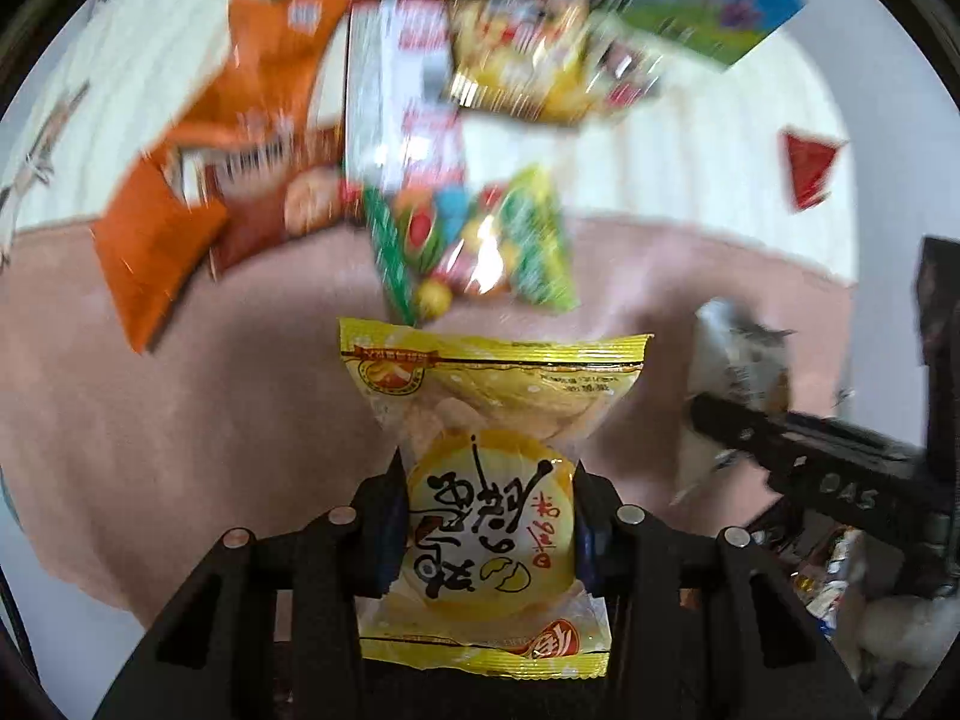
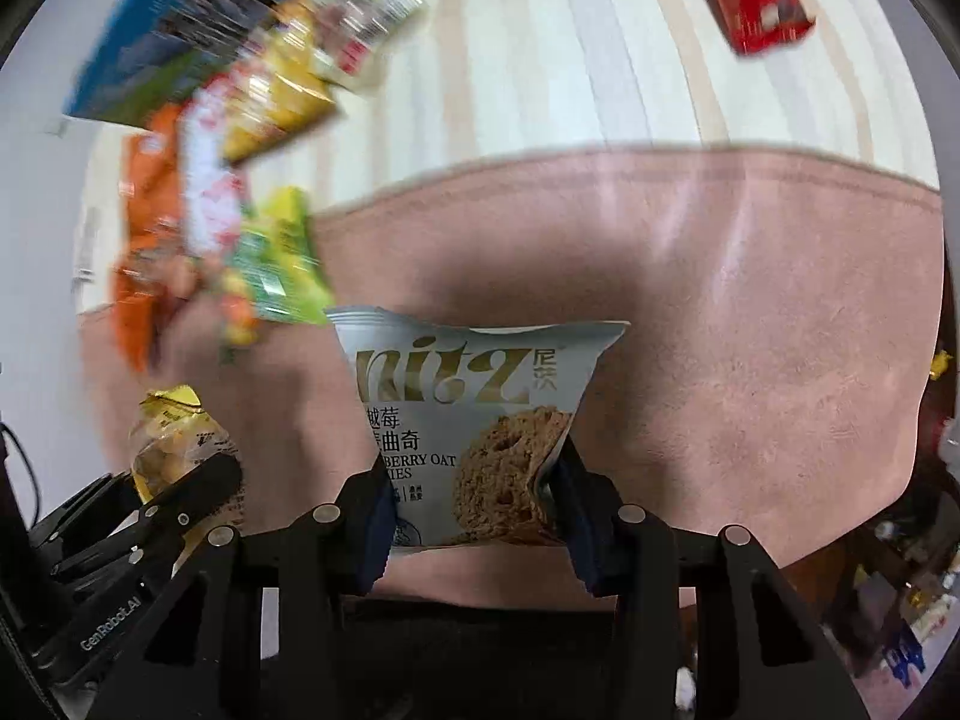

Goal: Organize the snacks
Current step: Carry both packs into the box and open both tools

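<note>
The left claw [image 1: 489,531] grips a yellow rice-cracker packet [image 1: 489,474] at its lower half, long axis running away from the camera, far seal pointing toward the snack pile [image 1: 372,138]. The right claw [image 2: 474,516] is clenched on a grey oat-cookie pouch [image 2: 474,426], held upright, top seal forward. Both hang above the pink mat [image 2: 750,360]. This looks like the carry step with 2 snacks; next, each needs setting down beside the blurred pile.
</note>
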Available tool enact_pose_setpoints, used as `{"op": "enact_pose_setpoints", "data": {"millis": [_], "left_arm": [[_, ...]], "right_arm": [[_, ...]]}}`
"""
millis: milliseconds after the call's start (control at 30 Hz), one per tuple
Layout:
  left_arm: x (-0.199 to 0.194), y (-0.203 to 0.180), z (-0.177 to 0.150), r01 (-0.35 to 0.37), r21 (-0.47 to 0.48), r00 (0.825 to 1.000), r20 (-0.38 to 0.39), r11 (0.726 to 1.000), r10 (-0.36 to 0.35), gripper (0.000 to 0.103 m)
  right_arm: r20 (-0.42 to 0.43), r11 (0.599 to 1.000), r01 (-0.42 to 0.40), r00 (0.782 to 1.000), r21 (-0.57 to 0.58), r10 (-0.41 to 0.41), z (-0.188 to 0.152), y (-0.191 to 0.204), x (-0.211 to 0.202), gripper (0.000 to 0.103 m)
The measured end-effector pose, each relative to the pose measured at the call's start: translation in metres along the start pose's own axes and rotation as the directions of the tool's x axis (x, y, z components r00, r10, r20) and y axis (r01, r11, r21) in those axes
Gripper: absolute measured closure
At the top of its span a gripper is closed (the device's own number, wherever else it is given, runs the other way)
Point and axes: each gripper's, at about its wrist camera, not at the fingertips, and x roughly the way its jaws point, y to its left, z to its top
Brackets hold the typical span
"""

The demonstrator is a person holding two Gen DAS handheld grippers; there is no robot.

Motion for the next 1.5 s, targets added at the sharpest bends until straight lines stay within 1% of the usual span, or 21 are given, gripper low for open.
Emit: {"op": "enact_pose_setpoints", "data": {"millis": [67,133,233,300,400,433,467,533,600,700,833,933,1033,1167,1267,1300,1333,1367,1400,1467,1500], "left_arm": [[-0.027,-0.002,0.010,0.031,0.000,0.998,0.048,1.000,-0.031,0.063],[-0.055,-0.007,0.025,0.056,-0.003,0.992,0.110,0.998,-0.056,0.063],[-0.097,-0.003,0.064,0.079,0.001,0.975,0.206,0.997,-0.078,0.063],[-0.120,0.004,0.093,0.082,0.001,0.961,0.264,0.997,-0.080,0.063],[-0.145,0.011,0.134,0.075,-0.005,0.939,0.337,0.997,-0.069,0.063],[-0.149,0.012,0.149,0.065,-0.006,0.935,0.350,0.998,-0.059,0.063],[-0.152,0.012,0.164,0.056,-0.007,0.934,0.355,0.998,-0.049,0.063],[-0.161,0.020,0.192,0.050,-0.014,0.936,0.350,0.999,-0.042,0.063],[-0.157,0.026,0.215,0.043,-0.031,0.943,0.332,0.999,-0.030,0.063],[-0.134,0.040,0.254,0.044,-0.071,0.964,0.265,0.996,-0.024,0.063],[-0.100,0.055,0.287,0.023,-0.112,0.985,0.172,0.993,-0.003,0.063],[-0.075,0.064,0.303,0.020,-0.130,0.994,0.107,0.991,-0.006,0.063],[-0.052,0.068,0.312,-0.005,-0.129,0.998,0.055,0.992,0.012,0.063],[-0.032,0.074,0.315,-0.012,-0.128,1.000,-0.006,0.992,0.011,0.062],[-0.018,0.079,0.312,-0.010,-0.135,0.999,-0.046,0.991,0.004,0.062],[-0.017,0.081,0.311,-0.008,-0.138,0.999,-0.051,0.990,0.001,0.062],[-0.015,0.082,0.309,-0.006,-0.133,0.999,-0.051,0.991,-0.001,0.056],[-0.015,0.083,0.309,-0.007,-0.129,0.999,-0.046,0.992,0.001,0.046],[-0.015,0.084,0.307,0.006,-0.130,0.999,-0.036,0.991,-0.011,0.043],[-0.016,0.083,0.305,0.024,-0.125,0.999,-0.032,0.992,-0.028,0.031],[-0.017,0.081,0.304,0.027,-0.121,0.999,-0.029,0.992,-0.031,0.028]], "right_arm": [[0.030,0.999,-0.050,0.998,-0.015,0.051,0.008,0.004,-0.028,0.053],[0.066,0.996,-0.084,0.994,-0.035,0.086,0.017,0.011,-0.049,0.053],[0.134,0.988,-0.138,0.980,-0.074,0.147,0.036,0.034,-0.092,0.053],[0.175,0.979,-0.179,0.965,-0.097,0.194,0.060,0.048,-0.121,0.053],[0.239,0.972,-0.191,0.946,-0.135,0.219,0.095,0.063,-0.159,0.053],[0.261,0.972,-0.185,0.940,-0.147,0.218,0.110,0.071,-0.168,0.053],[0.277,0.972,-0.179,0.936,-0.153,0.215,0.125,0.089,-0.169,0.053],[0.295,0.973,-0.158,0.934,-0.167,0.202,0.150,0.105,-0.175,0.053],[0.310,0.976,-0.122,0.935,-0.179,0.173,0.177,0.120,-0.178,0.053],[0.286,0.980,-0.097,0.947,-0.175,0.145,0.216,0.134,-0.165,0.053],[0.248,0.984,-0.045,0.965,-0.174,0.088,0.247,0.152,-0.136,0.053],[0.202,0.986,-0.033,0.977,-0.163,0.066,0.261,0.154,-0.112,0.053],[0.162,0.987,-0.020,0.986,-0.159,0.046,0.268,0.154,-0.090,0.053],[0.124,0.989,-0.016,0.992,-0.147,0.034,0.275,0.152,-0.068,0.053],[0.044,0.989,-0.030,0.998,-0.142,0.037,0.280,0.150,-0.050,0.052],[0.024,0.990,-0.027,0.999,-0.139,0.031,0.281,0.149,-0.046,0.042],[0.016,0.990,-0.011,1.000,-0.143,0.014,0.282,0.149,-0.043,0.030],[0.014,0.989,0.007,1.000,-0.151,-0.005,0.283,0.149,-0.041,0.005],[0.021,0.988,0.020,1.000,-0.154,-0.017,0.283,0.147,-0.041,0.001],[0.019,0.986,0.042,0.999,-0.162,-0.039,0.284,0.146,-0.041,0.001],[0.020,0.985,0.054,0.998,-0.166,-0.052,0.284,0.146,-0.041,0.001]]}}
